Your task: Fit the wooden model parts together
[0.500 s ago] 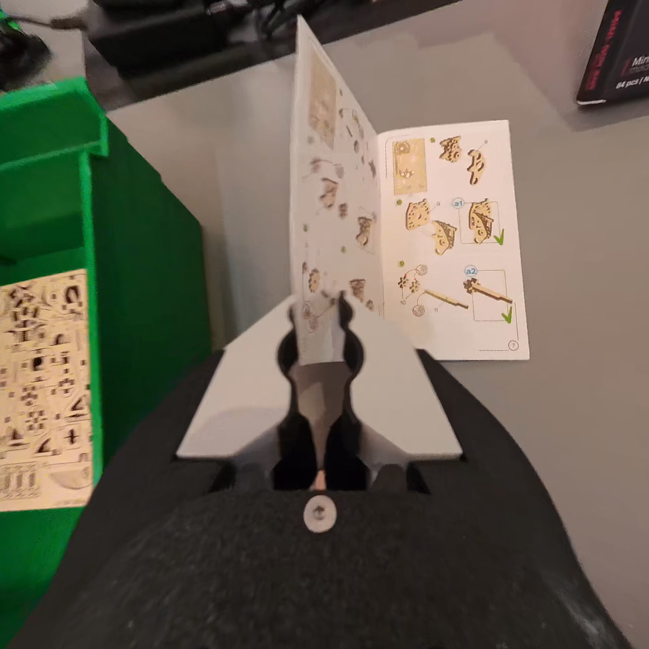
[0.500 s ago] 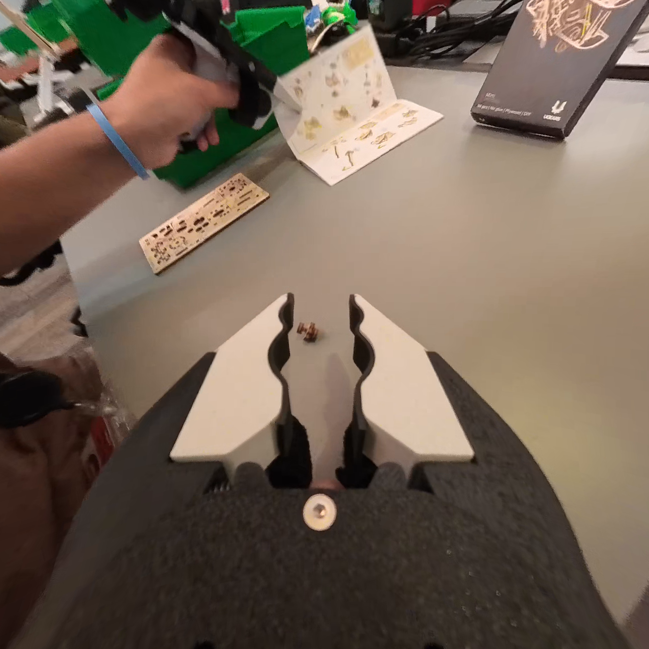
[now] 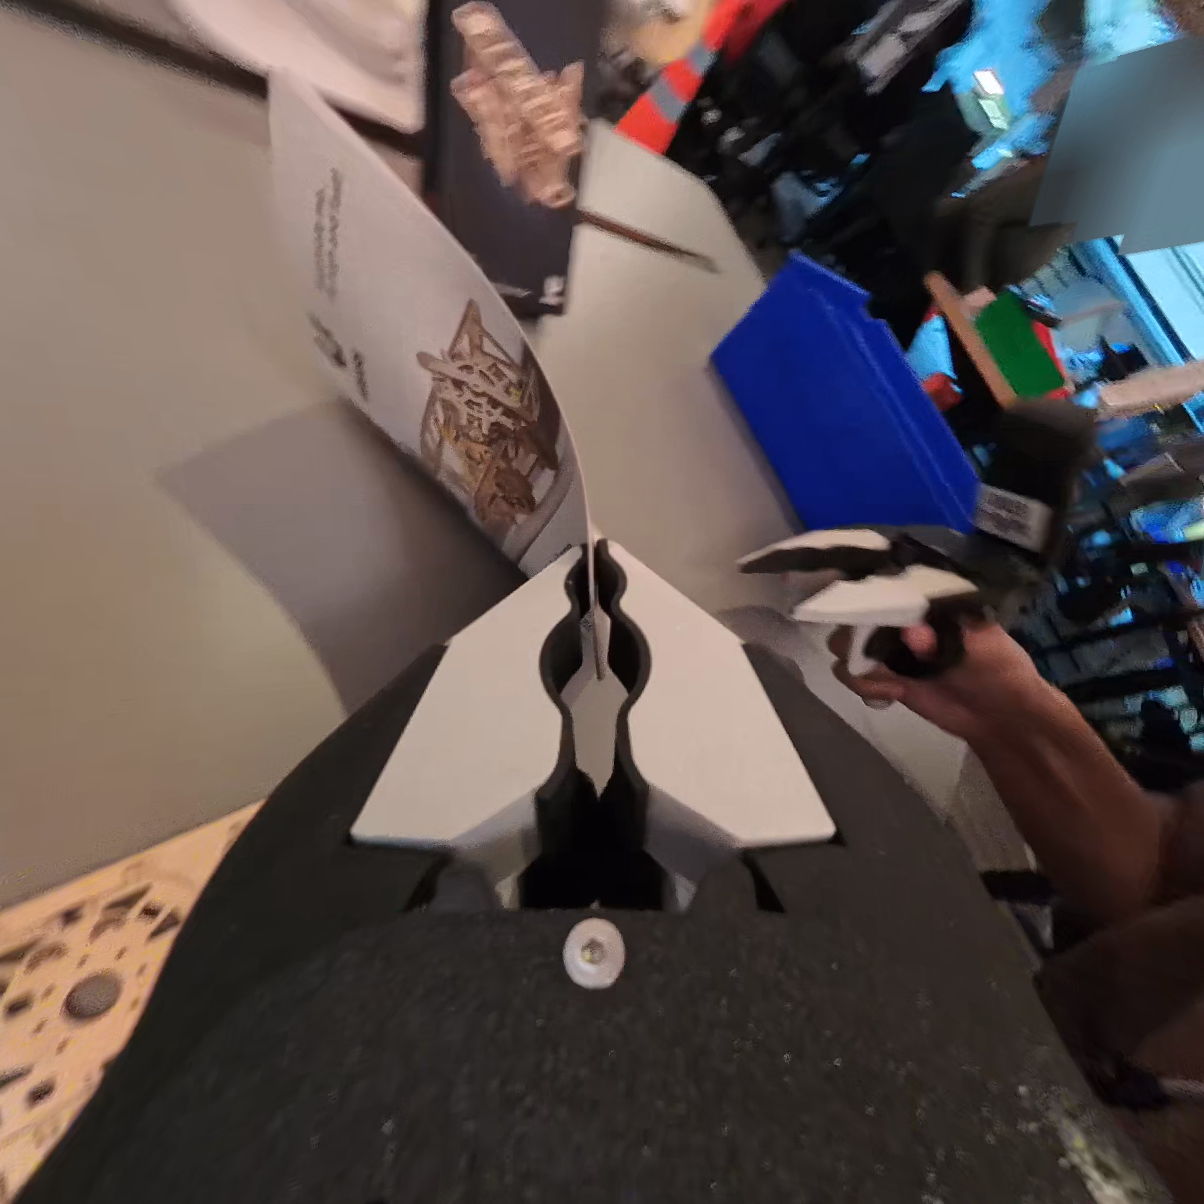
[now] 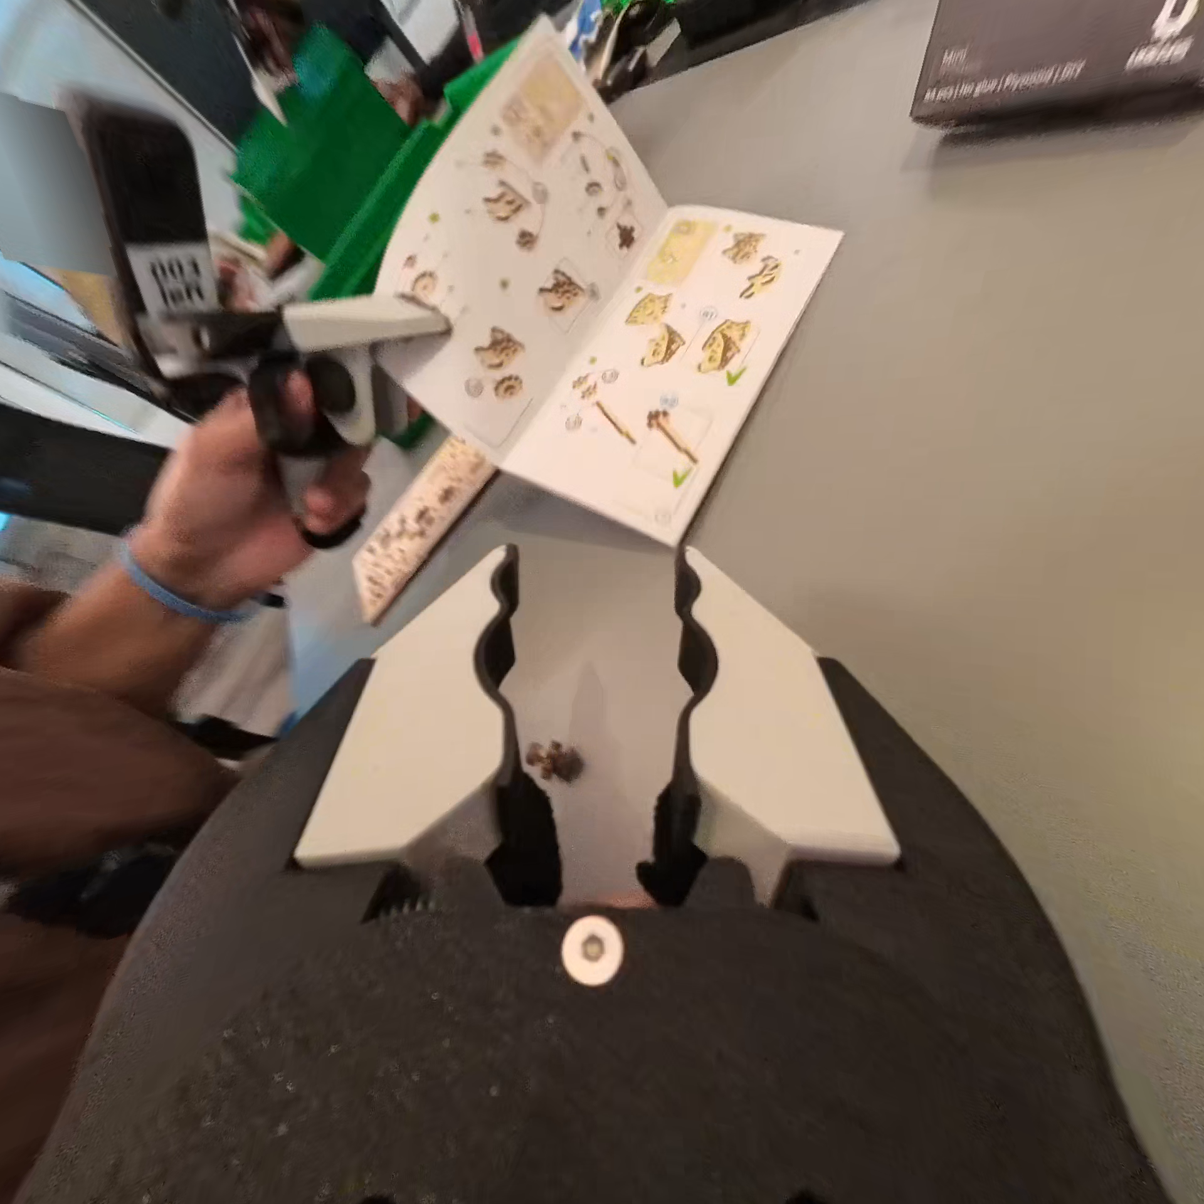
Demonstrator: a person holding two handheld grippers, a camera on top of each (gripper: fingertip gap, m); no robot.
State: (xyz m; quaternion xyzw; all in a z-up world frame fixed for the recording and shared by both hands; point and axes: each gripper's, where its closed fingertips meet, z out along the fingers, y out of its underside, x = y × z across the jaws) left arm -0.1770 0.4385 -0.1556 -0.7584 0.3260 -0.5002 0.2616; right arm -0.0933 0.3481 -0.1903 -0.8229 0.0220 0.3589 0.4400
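My left gripper (image 3: 596, 573) is pinched shut on the lower edge of a page of the instruction booklet (image 3: 482, 404). In the left wrist view the sheet runs edge-on between the tips and curls off toward the upper left of the frame. In the right wrist view the same gripper (image 4: 443, 322) sits at centre left, holding that page up while the facing page lies flat on the grey table (image 4: 977, 391). I judge the hold is meant to turn the page or keep the spread open so I can read the assembly diagrams.

My right gripper (image 4: 596, 567) has its fingers spread apart with nothing between the pads. It hangs low over the table, and a small dark wooden part (image 4: 554, 761) lies on the tabletop in the gap near the finger roots, lower centre of the frame. Whether the fingers touch it I cannot tell; motion blur softens the edges. I judge this gripper is parked over the part, ready to close on it.

The laser-cut plywood sheet (image 4: 417, 528) lies flat just left of the booklet, in front of a green bin (image 4: 339, 176). A dark product box (image 4: 1042, 65) stands at upper right. No parts are joined yet, as far as I can see.
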